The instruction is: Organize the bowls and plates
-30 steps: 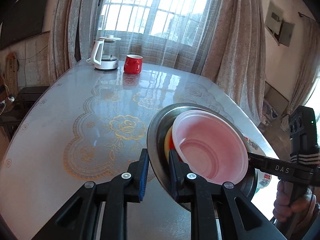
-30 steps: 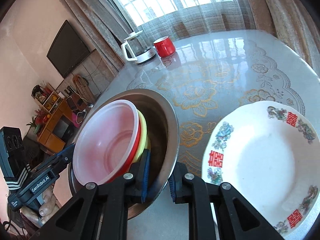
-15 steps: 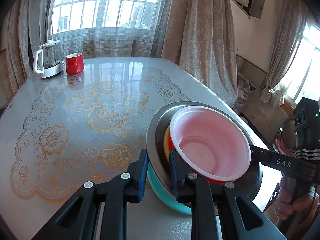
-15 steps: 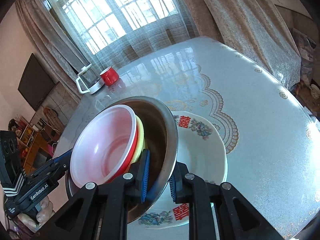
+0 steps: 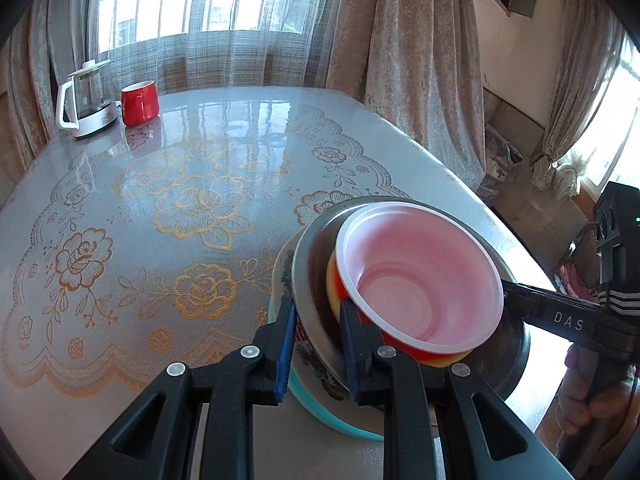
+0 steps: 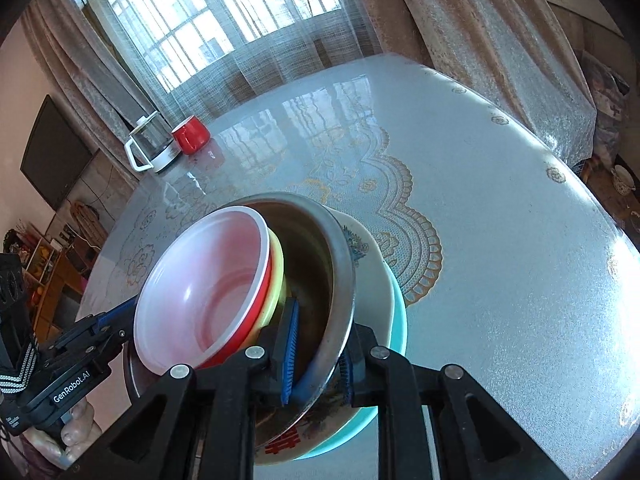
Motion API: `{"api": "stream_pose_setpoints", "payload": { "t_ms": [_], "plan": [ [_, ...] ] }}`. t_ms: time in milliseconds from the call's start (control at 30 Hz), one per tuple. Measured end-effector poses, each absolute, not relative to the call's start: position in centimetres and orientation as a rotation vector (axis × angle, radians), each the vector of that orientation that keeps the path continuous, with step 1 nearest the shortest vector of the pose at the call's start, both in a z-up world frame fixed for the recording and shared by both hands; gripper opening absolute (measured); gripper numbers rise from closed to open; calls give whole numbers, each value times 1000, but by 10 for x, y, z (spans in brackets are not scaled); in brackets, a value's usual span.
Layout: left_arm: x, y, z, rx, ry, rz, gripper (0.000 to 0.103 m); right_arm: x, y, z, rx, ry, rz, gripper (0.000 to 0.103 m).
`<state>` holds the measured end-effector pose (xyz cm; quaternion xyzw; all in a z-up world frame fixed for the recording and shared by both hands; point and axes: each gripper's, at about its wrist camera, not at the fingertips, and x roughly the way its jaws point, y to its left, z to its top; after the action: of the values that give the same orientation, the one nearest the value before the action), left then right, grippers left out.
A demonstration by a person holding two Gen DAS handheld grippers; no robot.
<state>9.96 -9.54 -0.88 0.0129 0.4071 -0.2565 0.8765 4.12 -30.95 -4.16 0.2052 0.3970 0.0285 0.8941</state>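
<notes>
bowls first: you're holding a steel bowl by its rim from two sides, and nested inside it sit a yellow bowl, a red bowl and, on top, a pale pink plastic bowl. your left gripper is closed narrow on the near rim, one blue pad outside the steel wall and one inside. your right gripper clamps the opposite rim the same way, one pad inside, one outside. the stack hangs tilted over a floral white plate that rests on a teal plate near the table's edge; whether the steel bowl touches the white plate you can't tell from either camera.

the left view shows only a thin sliver of those plates beneath the steel bowl, but it gives you the right tool's handle and your right hand at the frame's edge. the right view shows the plates' flower and red-character print clearly, plus your left hand low at the left, a dark tv on the wall and shelves behind. both views catch the glass kettle and red mug, just beside each other at the far end of the table.
</notes>
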Motion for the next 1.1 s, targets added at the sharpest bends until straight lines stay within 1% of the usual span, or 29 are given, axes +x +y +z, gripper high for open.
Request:
{"api": "stream_pose_setpoints", "payload": {
  "t_ms": [167, 733, 967, 1100],
  "plan": [
    [98, -99, -9, 45, 843, -526, 23, 42, -312, -46, 431, 830, 71, 20],
    [92, -102, -9, 67, 832, -502, 24, 37, -318, -44, 454, 801, 52, 21],
    [89, -100, -8, 58, 835, -499, 25, 32, -319, -43, 473, 789, 45, 24],
    [87, -99, -8, 61, 830, -498, 25, 28, -319, -42, 484, 776, 42, 25]
  ]
}}
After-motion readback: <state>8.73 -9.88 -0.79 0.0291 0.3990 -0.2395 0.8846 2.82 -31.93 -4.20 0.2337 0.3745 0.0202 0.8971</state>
